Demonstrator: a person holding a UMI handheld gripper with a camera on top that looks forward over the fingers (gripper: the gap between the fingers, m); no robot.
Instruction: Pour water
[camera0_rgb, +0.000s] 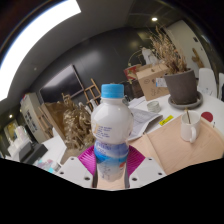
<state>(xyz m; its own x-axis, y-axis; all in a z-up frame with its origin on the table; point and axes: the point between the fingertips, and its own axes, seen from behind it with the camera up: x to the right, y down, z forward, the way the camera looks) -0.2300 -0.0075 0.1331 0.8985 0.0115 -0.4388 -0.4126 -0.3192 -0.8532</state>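
A clear plastic water bottle (111, 132) with a blue cap (113, 91) and a pale label stands upright between my fingers. My gripper (111, 160) is shut on the bottle, both magenta pads (86, 160) pressing its lower body. A white cup (189, 131) with a stick in it stands on a tan mat (184, 148) beyond the fingers to the right. The bottle's base is hidden by the gripper body.
A dark pot with a dried plant (181, 88) stands at the back right. A white cup with red inside (208, 118) sits near it. Papers and a yellow pen (165, 121) lie on the white table (150, 115). Shelves and cartons stand behind.
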